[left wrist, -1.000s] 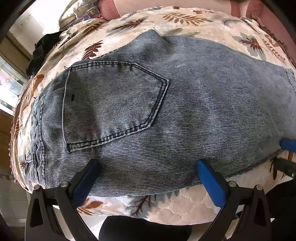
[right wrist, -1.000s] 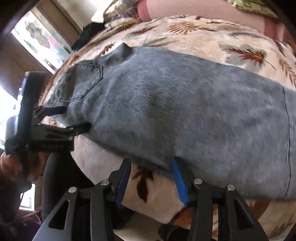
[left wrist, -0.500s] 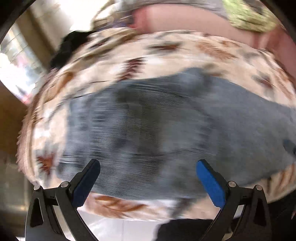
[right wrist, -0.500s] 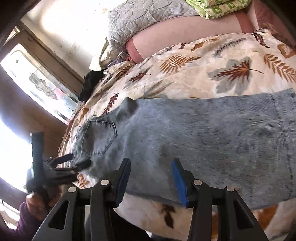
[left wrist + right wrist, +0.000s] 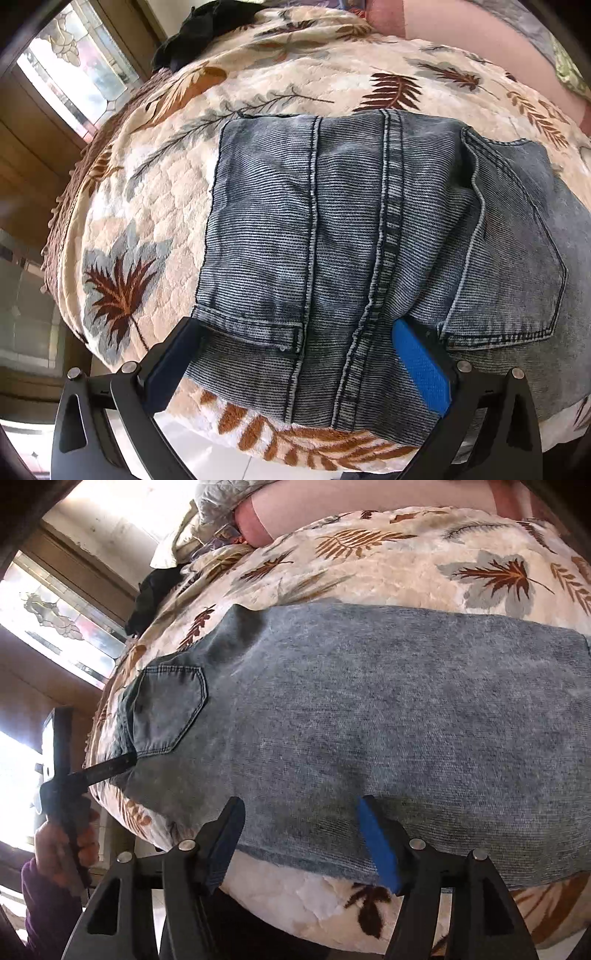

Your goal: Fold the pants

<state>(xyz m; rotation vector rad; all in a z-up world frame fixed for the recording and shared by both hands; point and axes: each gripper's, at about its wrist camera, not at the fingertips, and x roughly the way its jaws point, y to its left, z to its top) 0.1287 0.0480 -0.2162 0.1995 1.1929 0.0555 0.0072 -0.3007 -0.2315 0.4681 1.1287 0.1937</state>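
Since a second ago our left gripper (image 5: 295, 354) slides to the waistband, wide | right gripper (image 5: 299, 834) has just been opening, empty | pants (image 5: 369, 709) flat on bed (image 5: 406, 554), centre frame | fold next

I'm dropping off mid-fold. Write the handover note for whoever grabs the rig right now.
Left gripper: open, straddling the waist end of the jeans, gripping nothing.
Right gripper: open, jaws have just been opening; near mid-leg edge lies between them, not pinched.
Jeans: flat on the leaf-print quilt, back pocket up.
Done: legs appear laid together lengthwise.
Left: no cross fold yet; fold across the length.
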